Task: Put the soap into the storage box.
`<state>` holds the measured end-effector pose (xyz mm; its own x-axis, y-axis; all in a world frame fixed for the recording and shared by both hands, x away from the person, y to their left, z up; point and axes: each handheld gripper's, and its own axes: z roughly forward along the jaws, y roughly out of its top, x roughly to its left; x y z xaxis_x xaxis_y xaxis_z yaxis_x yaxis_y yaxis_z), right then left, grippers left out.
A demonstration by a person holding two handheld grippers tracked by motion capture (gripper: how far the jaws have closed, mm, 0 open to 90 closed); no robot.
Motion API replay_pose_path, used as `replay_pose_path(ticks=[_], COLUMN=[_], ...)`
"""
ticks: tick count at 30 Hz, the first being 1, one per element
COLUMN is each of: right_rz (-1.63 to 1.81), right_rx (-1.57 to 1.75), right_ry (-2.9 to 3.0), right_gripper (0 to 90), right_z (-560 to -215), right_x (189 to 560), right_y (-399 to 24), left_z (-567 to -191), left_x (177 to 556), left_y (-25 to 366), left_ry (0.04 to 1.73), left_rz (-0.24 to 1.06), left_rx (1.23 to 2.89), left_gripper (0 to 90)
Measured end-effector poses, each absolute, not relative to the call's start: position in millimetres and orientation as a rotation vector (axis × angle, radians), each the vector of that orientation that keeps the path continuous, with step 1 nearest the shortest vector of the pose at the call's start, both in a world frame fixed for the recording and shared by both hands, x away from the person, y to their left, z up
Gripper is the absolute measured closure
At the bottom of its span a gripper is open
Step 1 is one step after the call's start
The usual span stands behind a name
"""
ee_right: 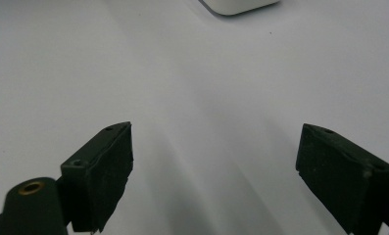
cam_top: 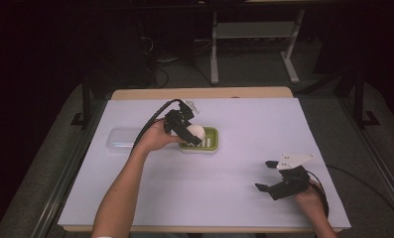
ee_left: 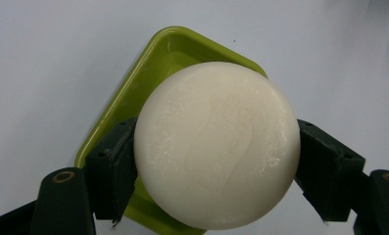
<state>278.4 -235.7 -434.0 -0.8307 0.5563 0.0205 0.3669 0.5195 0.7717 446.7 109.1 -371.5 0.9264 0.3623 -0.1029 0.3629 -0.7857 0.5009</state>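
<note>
The worktop [cam_top: 234, 198] is a wide, flat, pale lilac sheet with a strip of bare wood along its far edge. Toward its left edge, about midway between near and far, lies a clear oblong lid [cam_top: 121, 139] with rounded corners, pale against the sheet. Just right of the lid, the left hand and its cable between them, sits a lime-green soap dish [cam_top: 212, 138], a glossy rounded rectangle with a raised rim and pale ribs on its floor. The left gripper [cam_top: 194, 133] hangs over the dish, its 2 black padded jaws clamped on opposite sides of the soap [ee_left: 216, 144], a smooth, matte, cream-white round bar with a faint moulded pattern; the bar covers much of the dish beneath. Near the right near corner, well apart from the dish, the right gripper [cam_top: 268, 175] hovers low over bare sheet, jaws spread wide with nothing between them.
</note>
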Motion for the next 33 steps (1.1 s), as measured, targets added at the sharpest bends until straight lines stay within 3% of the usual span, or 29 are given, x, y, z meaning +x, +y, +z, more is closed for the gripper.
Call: replay_pose_path(ticks=[33], right_rz=[1.2], right_rx=[0.782], right_ry=[2.536], right_gripper=[13.2], right_z=[-435], right_x=[279], right_y=[-235], left_z=[-392], left_x=[455], left_y=[96], left_ry=[0.606], left_rz=[0.058], left_rx=[2.557], left_gripper=[25.0])
